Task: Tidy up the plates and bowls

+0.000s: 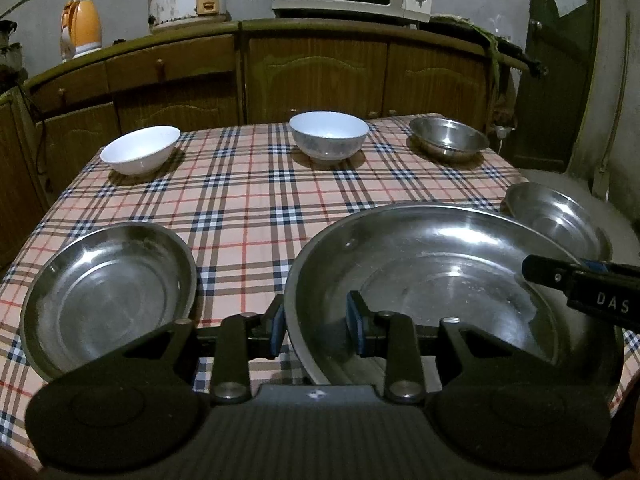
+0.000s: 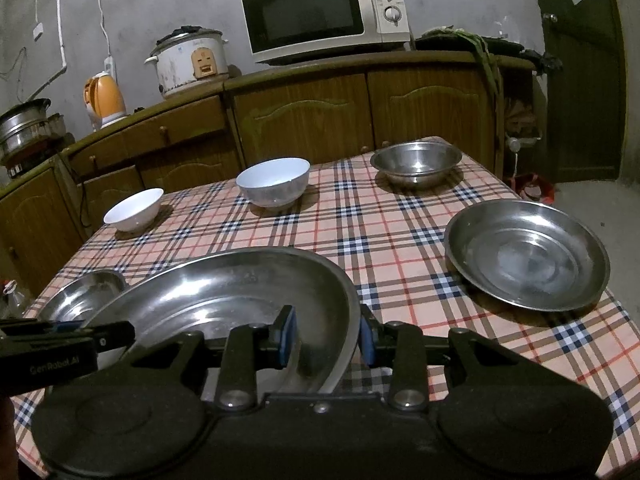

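Note:
A large steel plate (image 1: 440,272) (image 2: 224,292) sits at the near edge of the checked tablecloth (image 1: 248,200). My left gripper (image 1: 317,326) is shut on its left rim, one pad inside and one outside. My right gripper (image 2: 326,338) is shut on its right rim in the same way. One of the right gripper's fingers (image 1: 560,278) reaches in over the plate. A medium steel plate (image 1: 108,296) (image 2: 80,300) lies to the left, another steel plate (image 1: 556,220) (image 2: 528,256) to the right. Along the far edge stand a white bowl (image 1: 140,152) (image 2: 134,210), a larger pale bowl (image 1: 328,136) (image 2: 274,182) and a steel bowl (image 1: 448,138) (image 2: 416,162).
Wooden cabinets (image 2: 304,120) run behind the table and carry a microwave (image 2: 324,12), a rice cooker (image 2: 188,60) and an orange kettle (image 2: 104,100). A dark door (image 2: 584,80) stands at the right. Bare cloth lies between the bowls and the plates.

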Motion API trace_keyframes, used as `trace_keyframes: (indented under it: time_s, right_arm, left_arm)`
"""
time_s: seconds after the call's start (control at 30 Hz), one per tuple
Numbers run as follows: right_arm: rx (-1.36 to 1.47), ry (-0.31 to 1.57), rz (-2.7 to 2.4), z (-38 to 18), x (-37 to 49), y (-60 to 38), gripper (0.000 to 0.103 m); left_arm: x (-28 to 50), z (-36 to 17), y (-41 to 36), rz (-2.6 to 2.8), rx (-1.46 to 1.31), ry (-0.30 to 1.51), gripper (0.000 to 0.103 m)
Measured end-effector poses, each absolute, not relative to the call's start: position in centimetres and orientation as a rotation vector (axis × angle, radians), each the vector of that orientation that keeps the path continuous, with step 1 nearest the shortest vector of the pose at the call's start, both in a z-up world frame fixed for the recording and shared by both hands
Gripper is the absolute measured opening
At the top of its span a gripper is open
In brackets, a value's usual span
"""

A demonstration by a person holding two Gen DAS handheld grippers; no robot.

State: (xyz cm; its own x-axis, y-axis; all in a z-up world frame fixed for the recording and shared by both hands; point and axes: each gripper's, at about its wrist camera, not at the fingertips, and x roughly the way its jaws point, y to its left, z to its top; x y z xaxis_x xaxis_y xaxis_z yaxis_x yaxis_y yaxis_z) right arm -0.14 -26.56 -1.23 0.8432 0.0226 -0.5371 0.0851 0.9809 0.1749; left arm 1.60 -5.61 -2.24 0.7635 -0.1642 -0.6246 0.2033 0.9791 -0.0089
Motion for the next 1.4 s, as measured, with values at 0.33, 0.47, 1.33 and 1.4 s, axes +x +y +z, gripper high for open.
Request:
trace_keyframes:
  time_s: [0.33,0.47,1.33,1.4]
  right_arm:
    - [0.195,0.583,-0.031,-2.1,0.1,-26.7,0.041]
    - [0.192,0.590,-0.030,-2.5,0.3,-26.6,0.041]
    - [0.162,0.649,-0.033,-5.0,1.3,-26.2,0.041]
    - [0.163,0.652,-0.037,-5.1,1.4,-26.3,0.041]
  left_arm:
    - [1.8,-2.9,-5.7,-0.202,0.070,0.684,0.032]
    - [1.9,-3.2,-5.6,-0.204,0.074,0.688,0.032]
    - [2.4,-5.1,-5.8,-0.196,0.115,0.705,0.033]
    - [2.3,-5.2,-5.8,-0.199,0.118,0.707,0.033]
